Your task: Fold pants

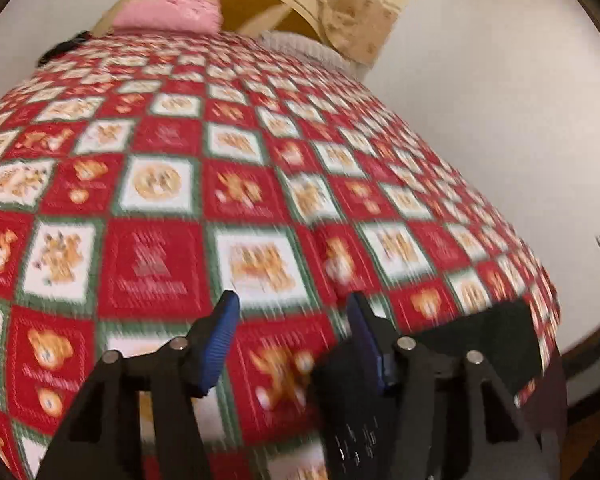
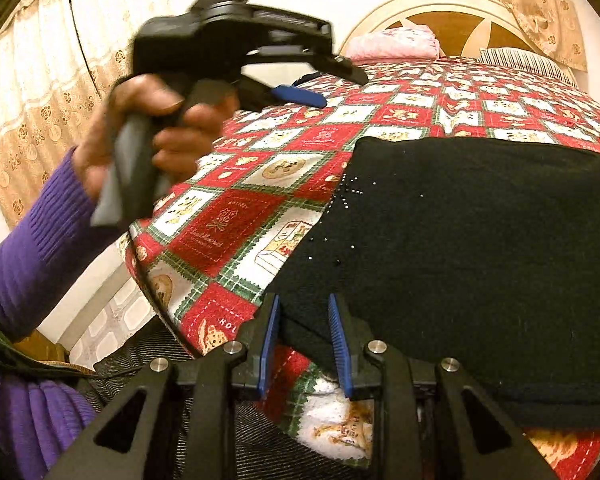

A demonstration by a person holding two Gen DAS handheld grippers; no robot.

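The pants [image 2: 480,248] were matt black knit cloth with tiny shiny studs, the bed cover [image 2: 236,232] a soft printed quilted cotton, and the tongs [image 2: 305,344] matt black plastic with ribbed blue pads [image 2: 269,344] and bright metal pins.

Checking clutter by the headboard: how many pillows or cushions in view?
2. A pink pillow lies against the headboard, left of its centre; a striped pillow sits to its right, at the bedspread's far edge. Others may be hidden under the bedspread.
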